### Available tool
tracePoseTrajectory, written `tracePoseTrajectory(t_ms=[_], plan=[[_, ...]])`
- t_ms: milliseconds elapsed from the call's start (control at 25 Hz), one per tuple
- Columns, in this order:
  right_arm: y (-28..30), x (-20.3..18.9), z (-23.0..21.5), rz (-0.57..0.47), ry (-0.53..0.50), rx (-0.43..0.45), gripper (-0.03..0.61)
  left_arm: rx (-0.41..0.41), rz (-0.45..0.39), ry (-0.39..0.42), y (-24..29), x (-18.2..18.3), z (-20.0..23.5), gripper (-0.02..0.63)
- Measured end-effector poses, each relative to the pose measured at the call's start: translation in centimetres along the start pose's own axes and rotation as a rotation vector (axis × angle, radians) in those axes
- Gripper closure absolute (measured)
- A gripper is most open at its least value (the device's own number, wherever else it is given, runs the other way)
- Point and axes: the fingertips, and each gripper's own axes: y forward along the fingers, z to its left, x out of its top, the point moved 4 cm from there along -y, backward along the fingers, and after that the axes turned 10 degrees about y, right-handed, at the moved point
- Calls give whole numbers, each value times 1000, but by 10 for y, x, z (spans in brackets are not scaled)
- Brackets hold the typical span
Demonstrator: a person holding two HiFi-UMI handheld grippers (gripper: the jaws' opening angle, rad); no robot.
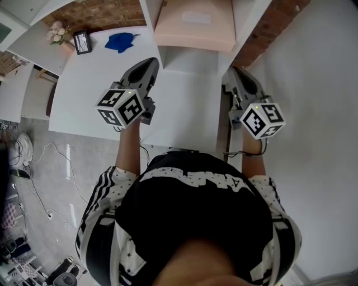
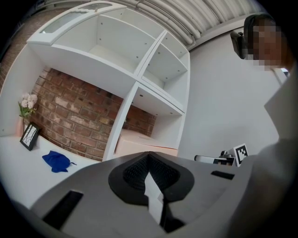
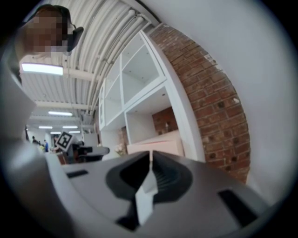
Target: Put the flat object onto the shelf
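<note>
Two grippers clenched, jaws together on nothing: left gripper (image 1: 150, 64) at eleven o'clock, right gripper (image 1: 235, 72) at one; pink flat box (image 1: 193, 28) lies inside the white shelf (image 1: 184, 58) at twelve

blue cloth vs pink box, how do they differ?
The pink box is large, flat and rigid; the blue cloth is small and crumpled. The box sits in the bottom compartment of the shelf; the cloth lies on the open table to the left of it. Both rest close to the brick wall.
</note>
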Motion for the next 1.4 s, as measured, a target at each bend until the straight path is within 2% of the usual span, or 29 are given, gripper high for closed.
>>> tracePoseTrajectory(t_ms=[1400], plan=[[8,6,-2,12,-21,16,545,11,10,-7,10,0,5,604]])
